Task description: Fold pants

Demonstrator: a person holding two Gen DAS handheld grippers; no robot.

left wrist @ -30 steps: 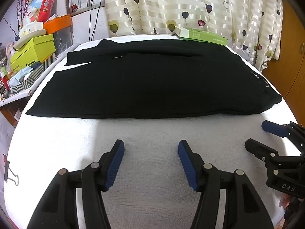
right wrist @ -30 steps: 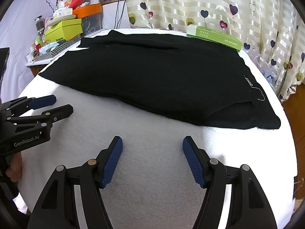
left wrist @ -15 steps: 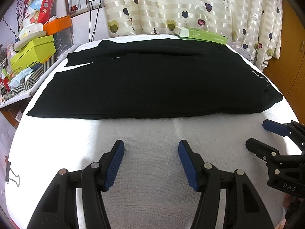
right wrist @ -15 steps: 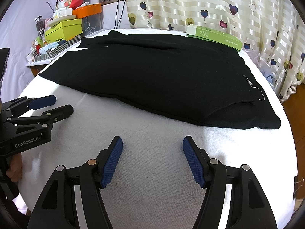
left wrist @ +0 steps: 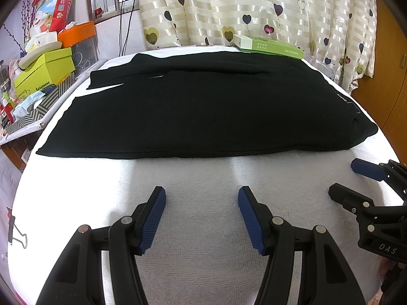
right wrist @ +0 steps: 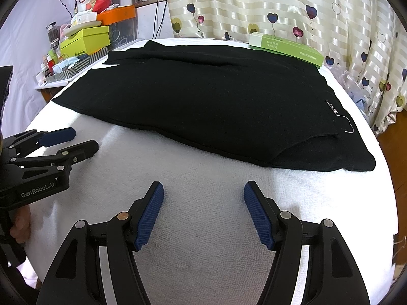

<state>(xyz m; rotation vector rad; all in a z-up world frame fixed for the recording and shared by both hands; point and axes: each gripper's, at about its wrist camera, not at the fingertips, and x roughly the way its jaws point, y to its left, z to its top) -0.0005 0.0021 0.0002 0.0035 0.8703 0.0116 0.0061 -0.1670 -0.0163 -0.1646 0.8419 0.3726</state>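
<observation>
1. Step: pre-grasp, by my reading. Black pants (left wrist: 198, 106) lie flat on the white towel-covered table (left wrist: 203, 178), one leg over the other; no crosswise fold made yet.
2. Left gripper (left wrist: 202, 218): jaws wide apart, nothing held, over bare towel at the near edge.
3. Right gripper (right wrist: 203, 213): same — jaws wide, empty, near edge, to the right of the left unit.
4. Pants position: across the table's mid and far portion. Waistband w/ label toward the right edge, leg hems toward the left edge. Near long edge lies ahead of both grippers, not touching either.
5. Green box (left wrist: 269, 47) sits at the far edge, just beside the pants.
6. Next move (judgement): each gripper must go fwd, close on cloth at one end, prob. hem corners, then carry it over toward the waistband. Thin flat fabric; pinch needs to catch both layers.
</observation>
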